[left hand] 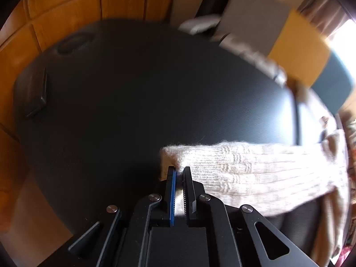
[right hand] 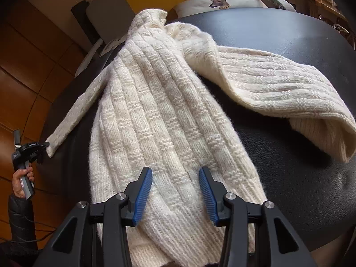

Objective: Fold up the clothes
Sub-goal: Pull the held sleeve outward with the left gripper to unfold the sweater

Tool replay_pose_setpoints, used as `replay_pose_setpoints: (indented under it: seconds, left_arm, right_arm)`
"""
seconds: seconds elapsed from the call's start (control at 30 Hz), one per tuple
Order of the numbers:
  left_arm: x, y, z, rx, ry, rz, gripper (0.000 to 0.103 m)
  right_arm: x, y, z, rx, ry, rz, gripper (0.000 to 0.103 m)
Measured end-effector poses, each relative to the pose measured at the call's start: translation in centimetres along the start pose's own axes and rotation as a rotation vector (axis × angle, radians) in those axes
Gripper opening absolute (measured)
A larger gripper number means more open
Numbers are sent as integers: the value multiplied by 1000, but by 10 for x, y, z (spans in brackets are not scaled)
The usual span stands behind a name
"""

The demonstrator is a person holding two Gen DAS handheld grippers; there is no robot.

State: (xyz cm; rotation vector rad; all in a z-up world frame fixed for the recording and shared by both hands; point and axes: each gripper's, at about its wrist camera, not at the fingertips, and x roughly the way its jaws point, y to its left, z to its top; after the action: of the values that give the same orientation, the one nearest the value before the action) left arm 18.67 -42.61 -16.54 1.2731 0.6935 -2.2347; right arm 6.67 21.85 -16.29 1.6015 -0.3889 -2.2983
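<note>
A cream knitted sweater (right hand: pixel 160 111) lies crumpled on a black leather surface (right hand: pixel 300 155). One sleeve stretches left to the left gripper (right hand: pixel 45 144), which is shut on the sleeve cuff. In the left wrist view the left gripper (left hand: pixel 179 170) pinches the cuff of the sleeve (left hand: pixel 244 173), which stretches away to the right. My right gripper (right hand: pixel 175 173) is open, its blue-padded fingers (right hand: pixel 144 191) hovering over the sweater's lower body near the hem. The other sleeve (right hand: pixel 289 95) lies folded to the right.
The black surface (left hand: pixel 133 100) spreads wide to the left in the left wrist view. Orange wooden panels (left hand: pixel 66 0) stand behind it. A deer-print cushion (right hand: pixel 218 0) and yellow and grey boxes (left hand: pixel 296 49) lie beyond the far edge. A dark flat object (left hand: pixel 35 93) sits at left.
</note>
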Motion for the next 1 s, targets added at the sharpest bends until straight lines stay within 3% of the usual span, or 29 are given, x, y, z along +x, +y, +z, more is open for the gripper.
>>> replay_pose_setpoints:
  seconds: [0.13, 0.23, 0.3, 0.4, 0.53, 0.63, 0.7, 0.77, 0.9, 1.0]
  left_arm:
    - [-1, 28, -3, -54, 45, 25, 9]
    - [-36, 38, -12, -107, -14, -2, 9]
    - [-60, 24, -28, -75, -7, -138, 9]
    - [-84, -16, -65, 24, 71, -392, 9]
    - [-93, -88, -121, 144, 253, -670, 12]
    - [-84, -150, -150, 199, 399, -779, 17]
    - [-69, -200, -151, 222, 464, -813, 17]
    - [-64, -225, -160, 227, 526, -825, 17]
    - [-46, -259, -155, 219, 569, -781, 29]
    - [-7, -315, -130, 223, 559, -699, 36]
  right_arm:
    - [-1, 4, -4, -20, 4, -11, 46]
    - [-4, 0, -7, -14, -1, 10, 48]
    - [-7, -2, -10, -8, -8, 26, 49]
    - [-11, -7, -15, 2, -19, 50, 51]
    - [-17, -12, -21, 15, -33, 82, 51]
    - [-21, -17, -25, 26, -43, 109, 51]
    - [-24, -20, -29, 23, -47, 125, 51]
    - [-26, -24, -33, 24, -54, 141, 51]
    - [-31, -32, -41, 36, -71, 180, 51]
    - [-33, -40, -48, 57, -85, 218, 51]
